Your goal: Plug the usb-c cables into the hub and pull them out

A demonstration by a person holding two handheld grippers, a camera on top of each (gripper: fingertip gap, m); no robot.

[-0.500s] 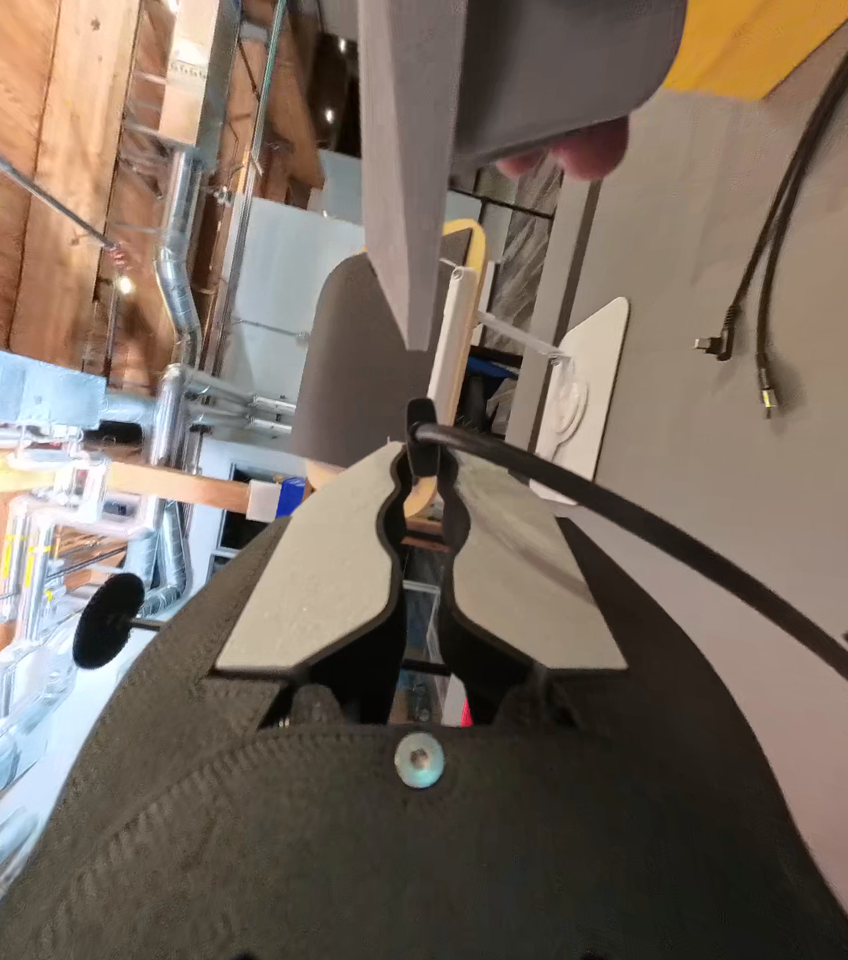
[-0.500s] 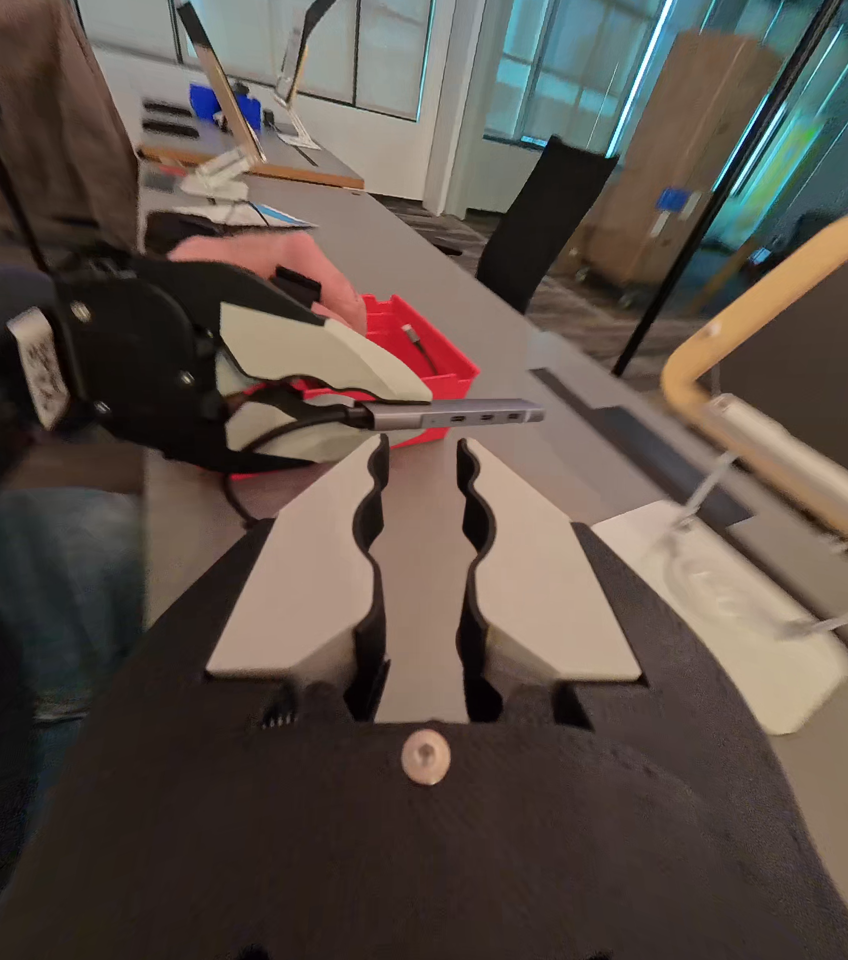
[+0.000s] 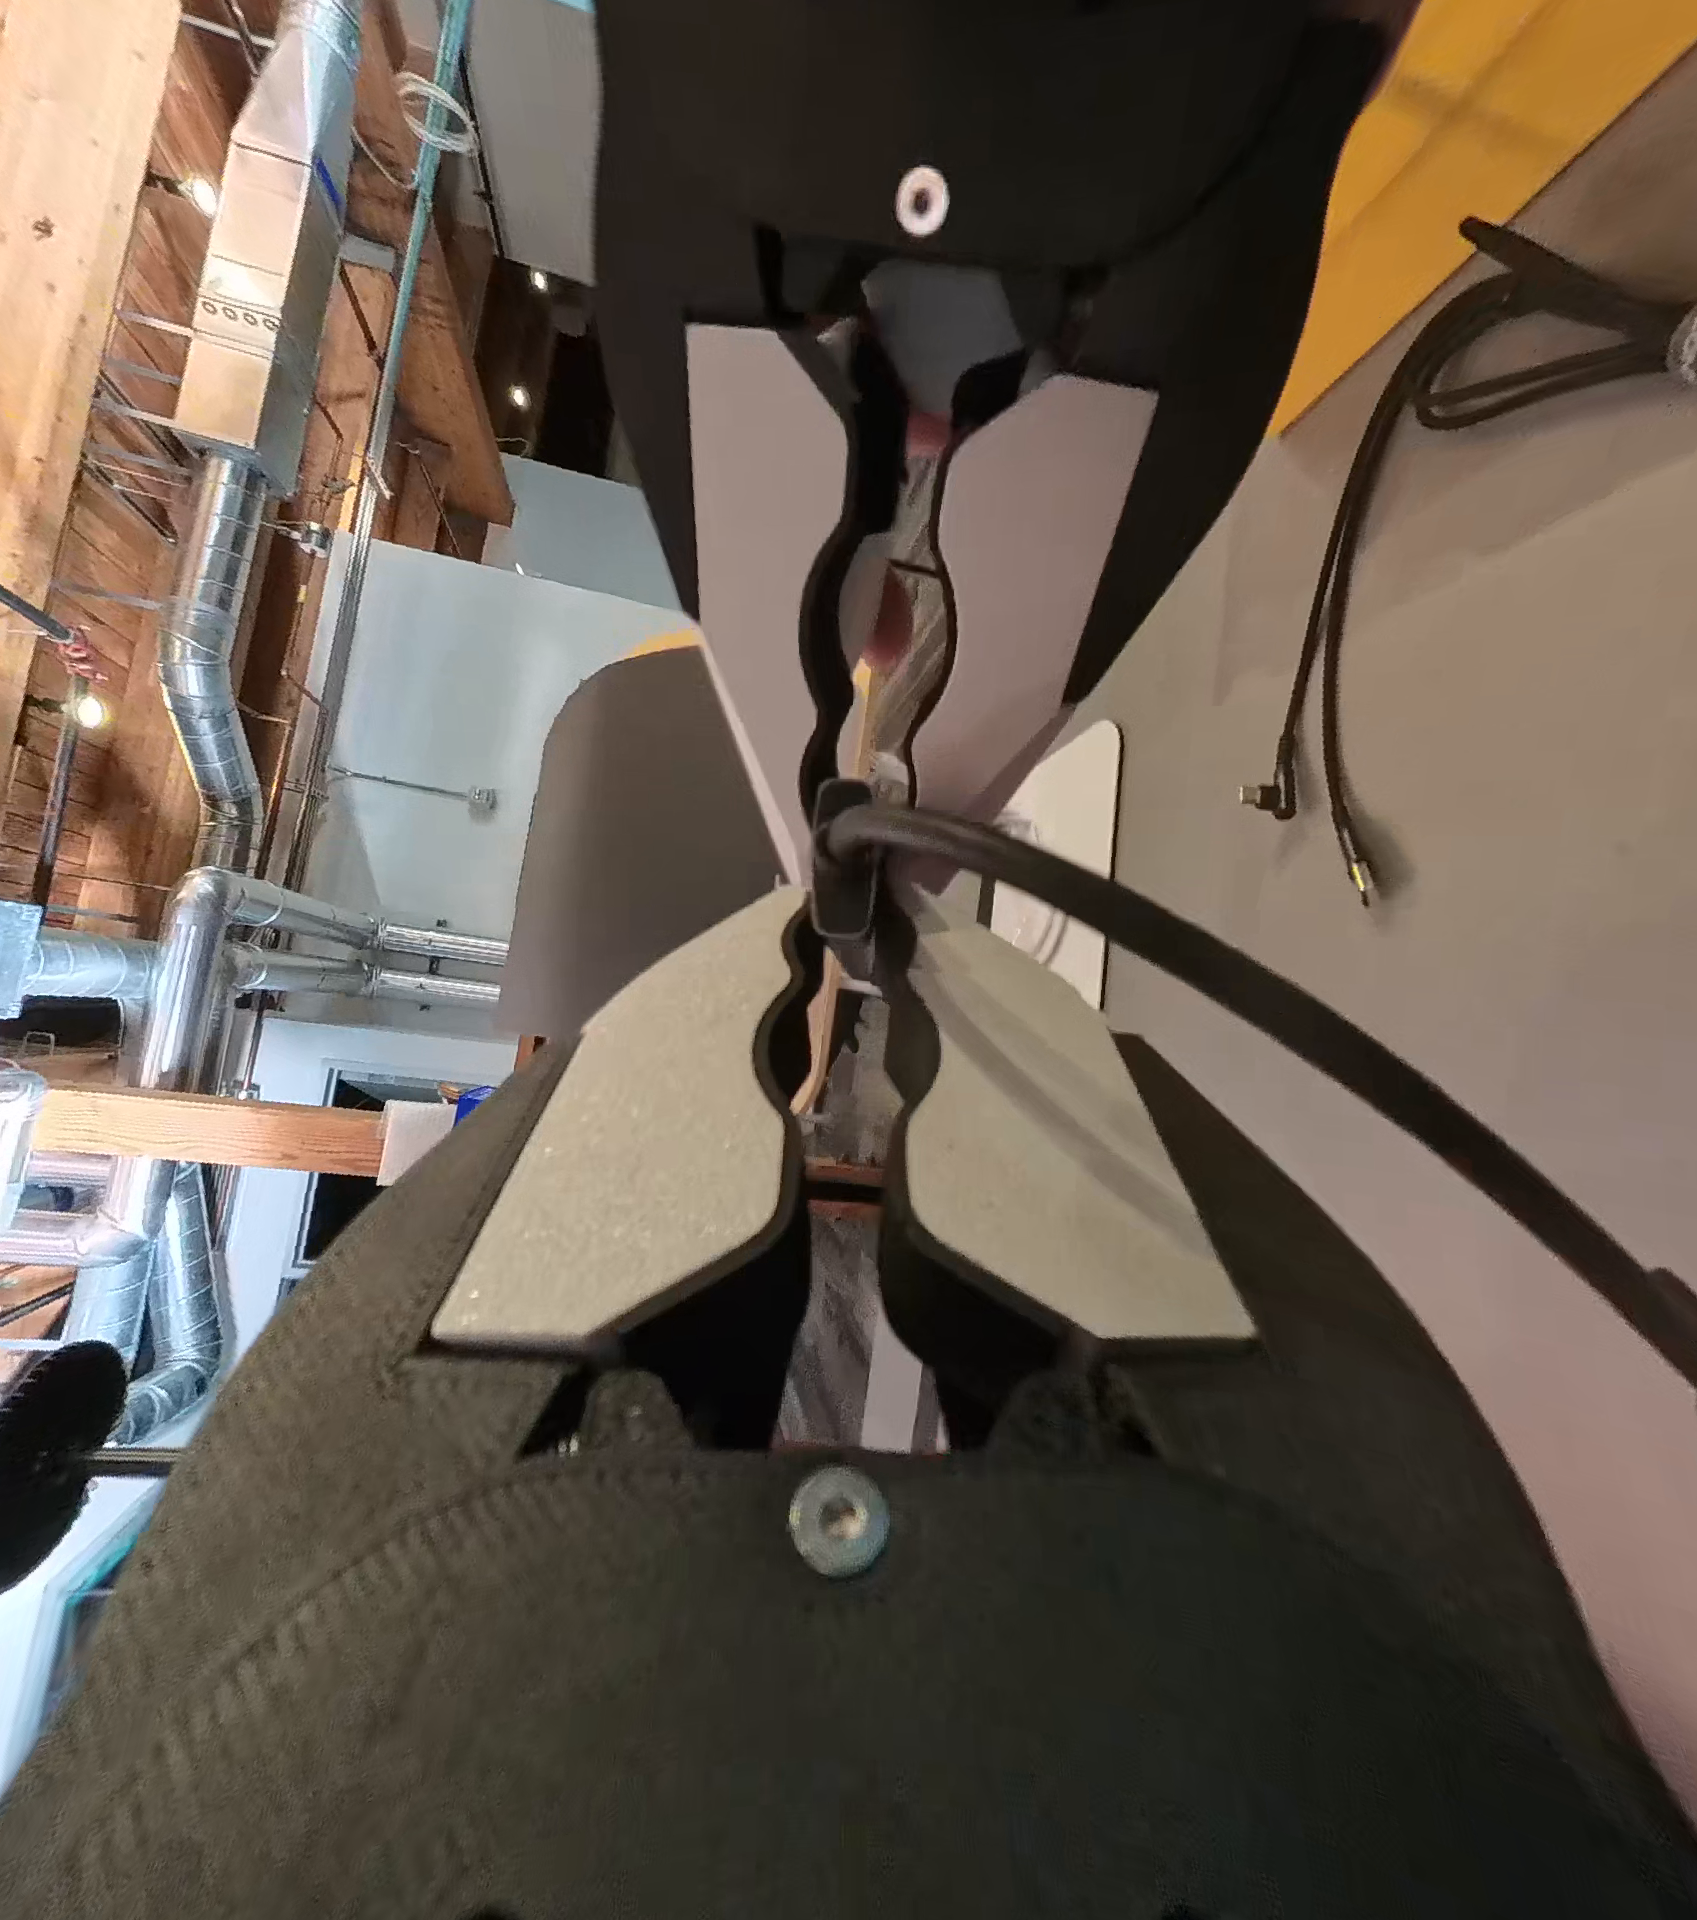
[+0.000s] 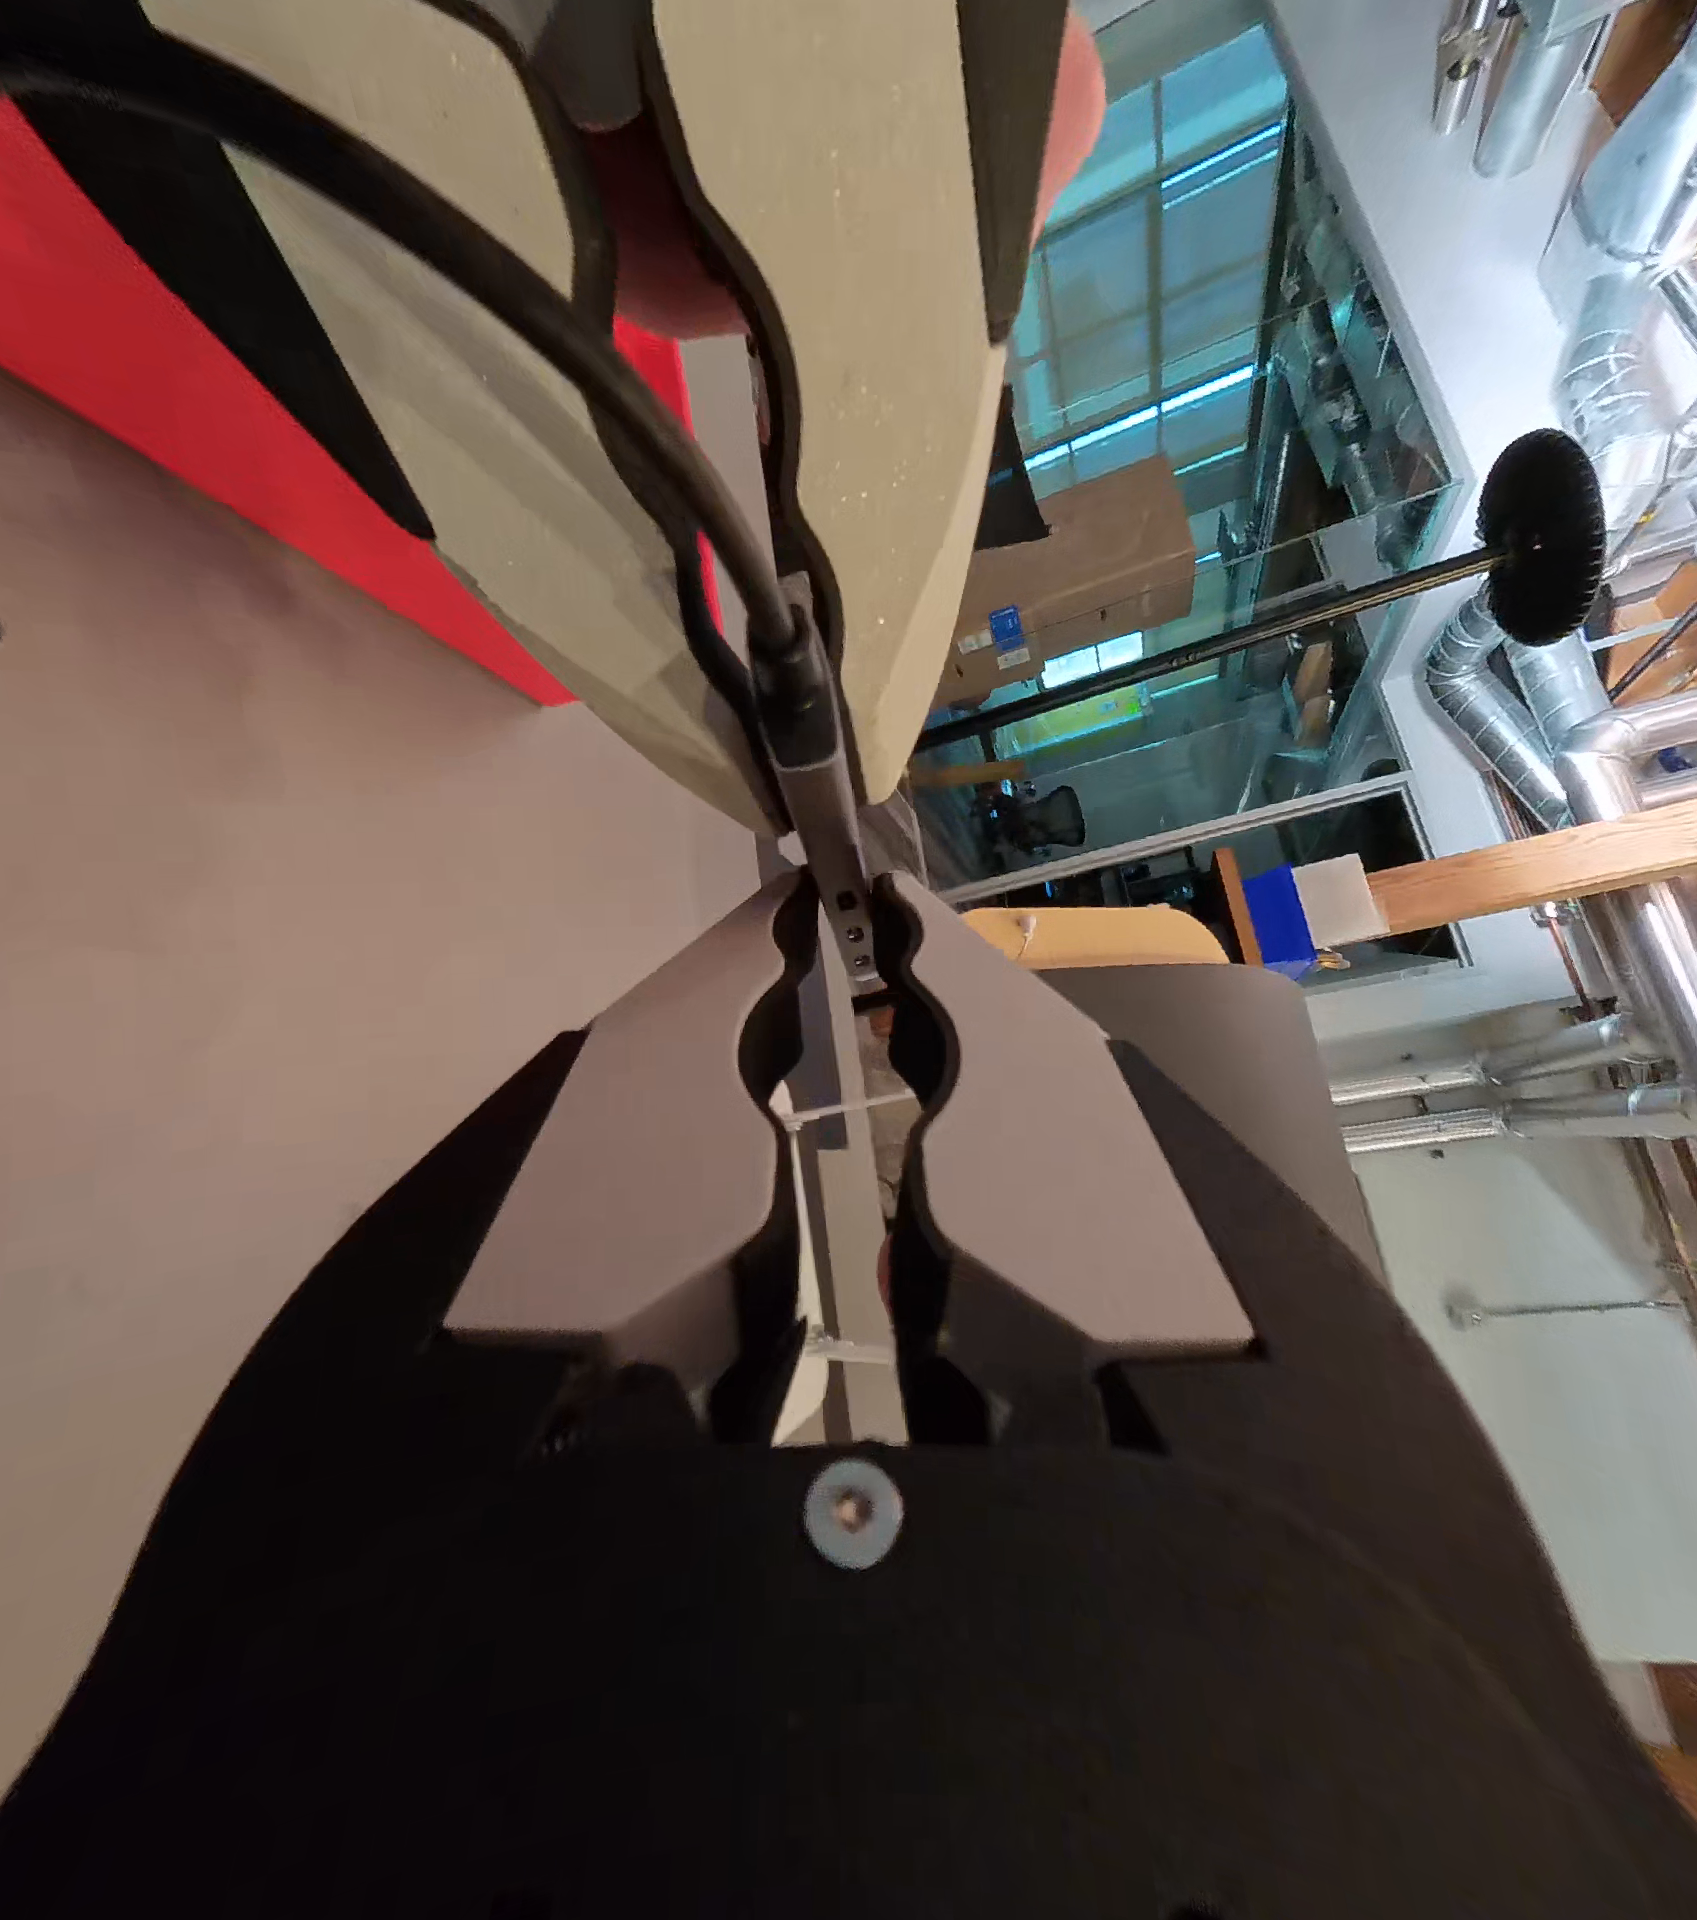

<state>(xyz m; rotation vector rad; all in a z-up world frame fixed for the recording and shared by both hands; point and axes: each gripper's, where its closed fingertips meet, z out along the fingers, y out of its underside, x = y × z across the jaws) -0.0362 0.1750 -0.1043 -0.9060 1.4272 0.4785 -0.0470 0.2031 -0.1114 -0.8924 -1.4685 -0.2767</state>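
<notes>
Right wrist view showed our left gripper (image 4: 813,821) clamped on the hub (image 4: 828,831), ports exposed toward our right gripper (image 4: 839,904), which had closed narrowly around its far end, apparently steadying it.

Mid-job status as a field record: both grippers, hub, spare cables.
left gripper: shut on hub at its cable end
right gripper: jaws narrowed around hub's port end; contact unclear
hub ports: those visible are empty
loose cables: two, lying on table, ungrasped
red bin: behind left gripper
</notes>
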